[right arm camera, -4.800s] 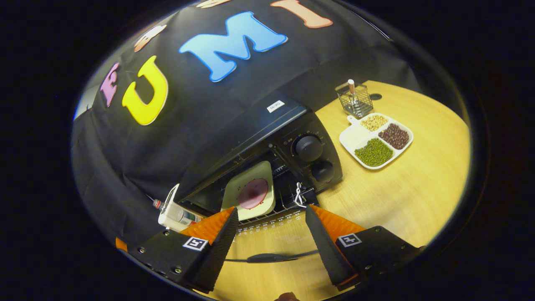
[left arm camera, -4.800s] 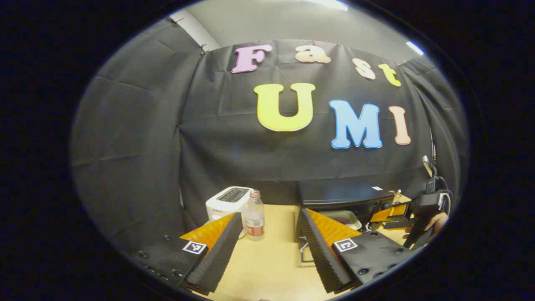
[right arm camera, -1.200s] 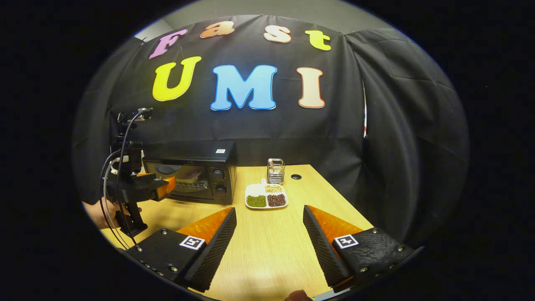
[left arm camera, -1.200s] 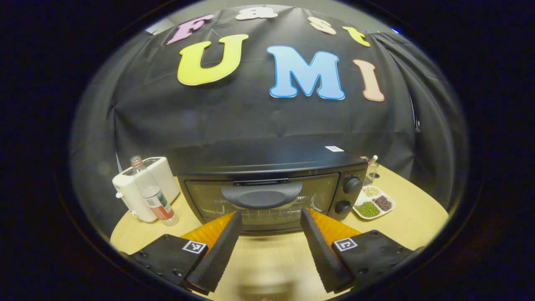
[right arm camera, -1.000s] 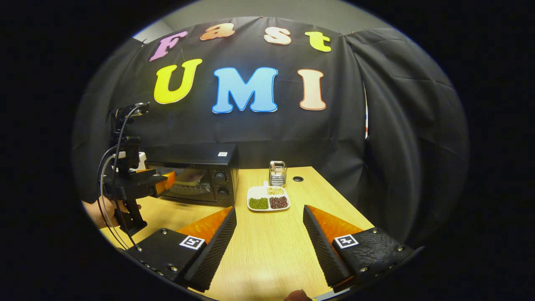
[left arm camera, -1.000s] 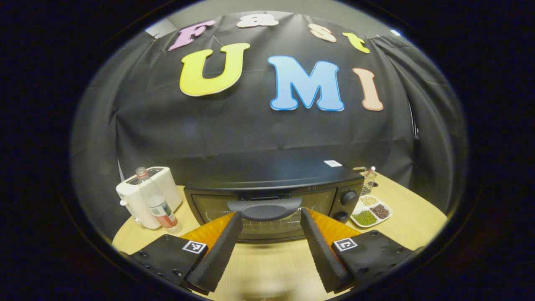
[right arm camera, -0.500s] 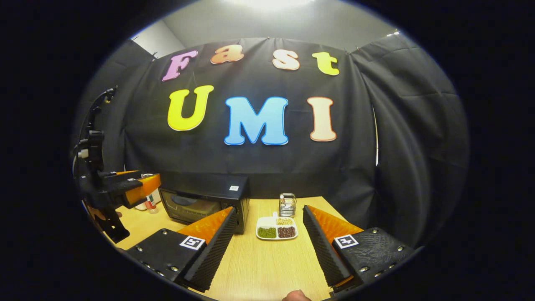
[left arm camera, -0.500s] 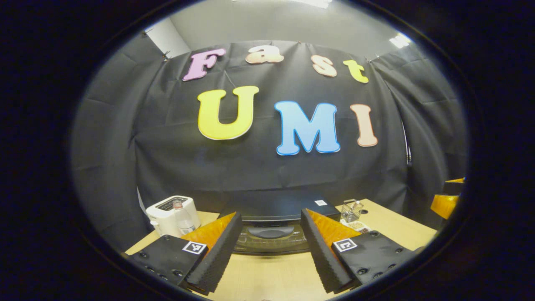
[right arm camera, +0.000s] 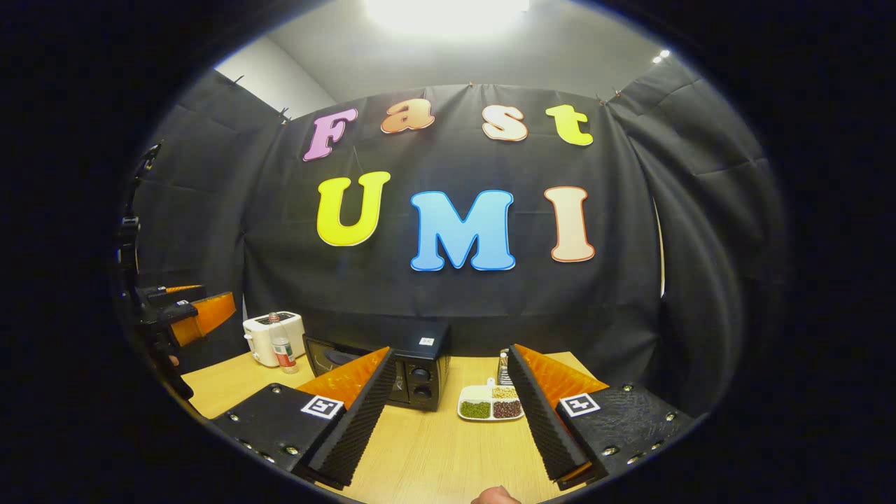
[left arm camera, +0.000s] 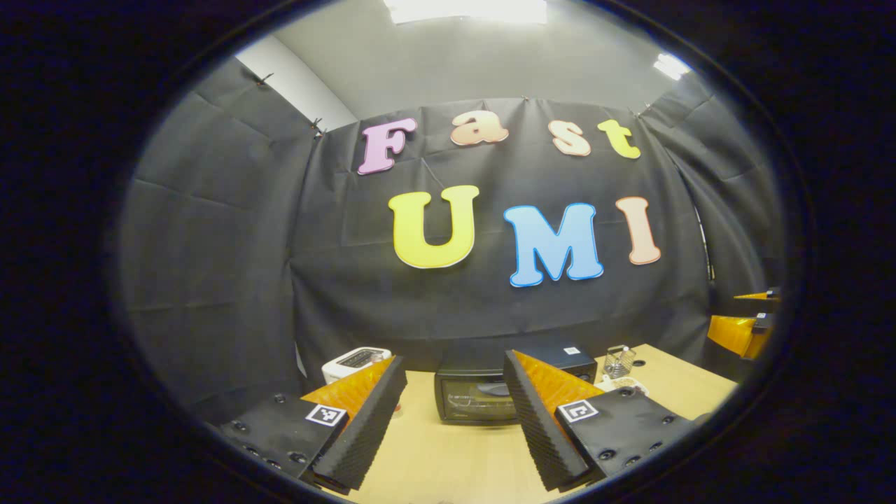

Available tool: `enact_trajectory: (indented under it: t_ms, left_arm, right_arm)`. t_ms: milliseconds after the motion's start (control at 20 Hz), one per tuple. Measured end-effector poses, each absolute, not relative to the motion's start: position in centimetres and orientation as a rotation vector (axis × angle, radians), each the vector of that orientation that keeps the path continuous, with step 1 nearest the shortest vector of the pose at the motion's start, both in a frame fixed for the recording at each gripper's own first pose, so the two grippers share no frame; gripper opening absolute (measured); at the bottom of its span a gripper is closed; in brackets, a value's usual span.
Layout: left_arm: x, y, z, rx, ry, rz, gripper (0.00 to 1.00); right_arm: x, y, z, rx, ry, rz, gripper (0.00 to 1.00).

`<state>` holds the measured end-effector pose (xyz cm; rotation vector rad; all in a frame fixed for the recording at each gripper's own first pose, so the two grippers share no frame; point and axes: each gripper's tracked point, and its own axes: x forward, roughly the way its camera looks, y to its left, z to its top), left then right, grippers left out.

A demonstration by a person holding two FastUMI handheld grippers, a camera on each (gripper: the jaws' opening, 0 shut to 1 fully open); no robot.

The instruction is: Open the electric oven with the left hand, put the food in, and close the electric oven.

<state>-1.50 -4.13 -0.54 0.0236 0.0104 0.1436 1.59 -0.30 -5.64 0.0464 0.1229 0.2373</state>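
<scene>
Both grippers, left (left arm camera: 451, 420) and right (right arm camera: 448, 413), have pulled back from the shut oven (left arm camera: 476, 399), jaws spread and empty, above the wooden table (right arm camera: 434, 448) in the black-draped booth.

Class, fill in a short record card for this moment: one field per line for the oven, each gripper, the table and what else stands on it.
oven: electric oven at the back of the table, door shut
left gripper: left gripper open, holding nothing, well back from the oven
right gripper: right gripper open, holding nothing
table: wooden table
left of oven: white toaster with a bottle in front of it
right of oven: divided dish of beans, wire holder behind it
</scene>
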Motion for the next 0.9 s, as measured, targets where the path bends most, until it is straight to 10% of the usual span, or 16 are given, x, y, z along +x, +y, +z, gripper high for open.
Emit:
enact_trajectory:
  t_ms: [900]
  left_arm:
    - [-7.1, -1.2, -0.3, -0.011, -0.006, 0.144, 0.98]
  right_arm:
    - [-2.2, 1.8, 0.6, 0.103, 0.010, 0.199, 0.96]
